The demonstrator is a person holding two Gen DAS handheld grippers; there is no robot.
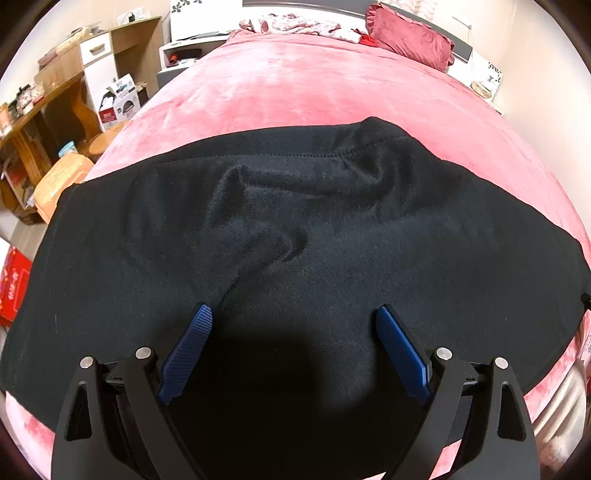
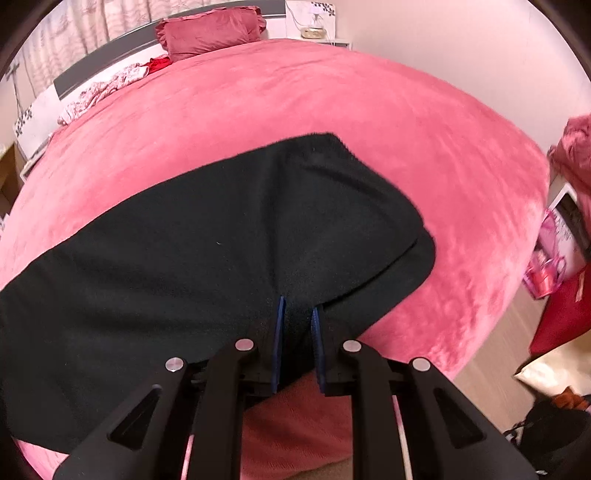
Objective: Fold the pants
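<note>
A: Right wrist view: where are the pants (image 2: 207,236)?

B: Lying on the bed (image 2: 369,122). My right gripper (image 2: 298,314) is pinching their near edge; I am lifting slowly, keeping tension.

A: Left gripper (image 1: 295,317)?

B: Hovering wide apart, empty.

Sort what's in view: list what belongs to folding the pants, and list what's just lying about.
Part of the job:
- black pants, spread on the pink bed cover
- right gripper, fingers shut on the pants' edge
- left gripper, fingers open above the pants

Just lying about:
- red pillow
- floral cloth by the headboard
- boxes beside the desk
</note>
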